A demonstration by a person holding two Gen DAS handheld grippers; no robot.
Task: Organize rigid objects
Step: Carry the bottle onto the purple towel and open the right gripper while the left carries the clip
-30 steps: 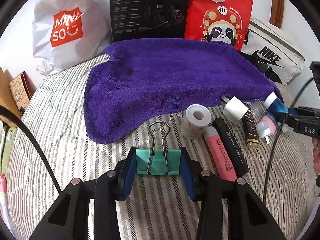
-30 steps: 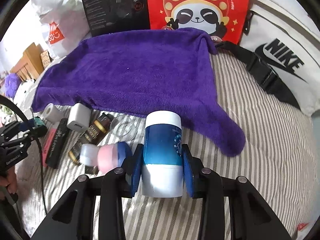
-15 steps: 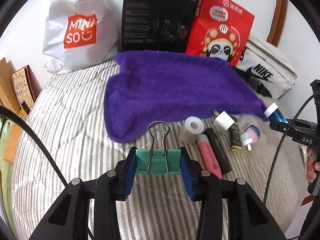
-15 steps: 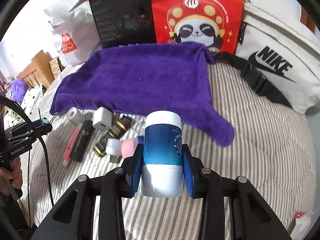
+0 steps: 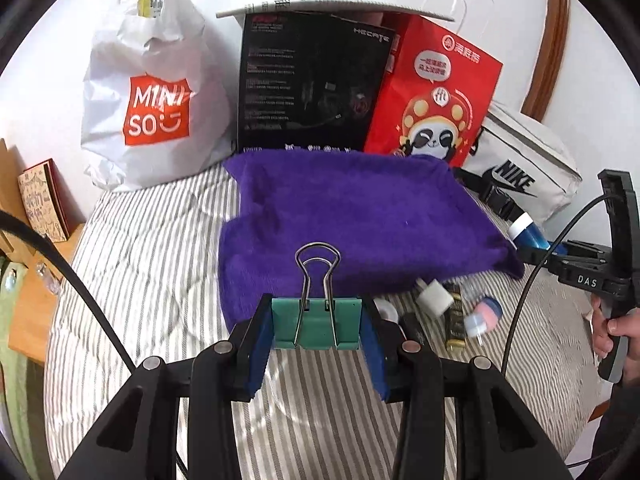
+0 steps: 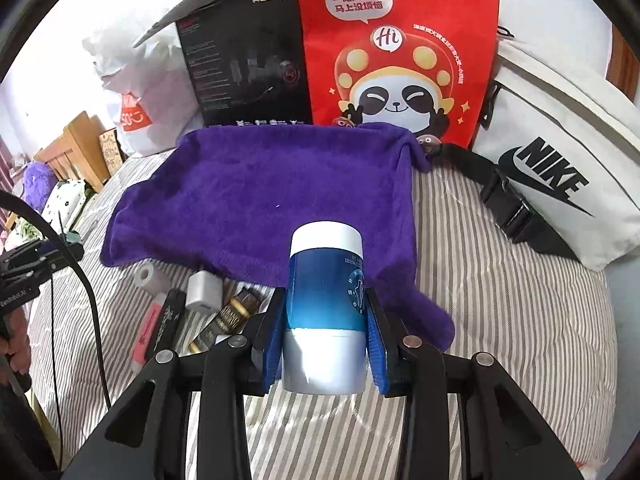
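the left gripper (image 5: 316, 326) pinches a green binder clip (image 5: 316, 324) and the right gripper (image 6: 324, 344) pinches a blue bottle (image 6: 326, 300), both near the purple towel (image 6: 264, 196).

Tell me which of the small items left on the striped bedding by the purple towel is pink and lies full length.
The pink highlighter, beside the black tube. The white charger block, tape roll and brown-gold tube are other colours.
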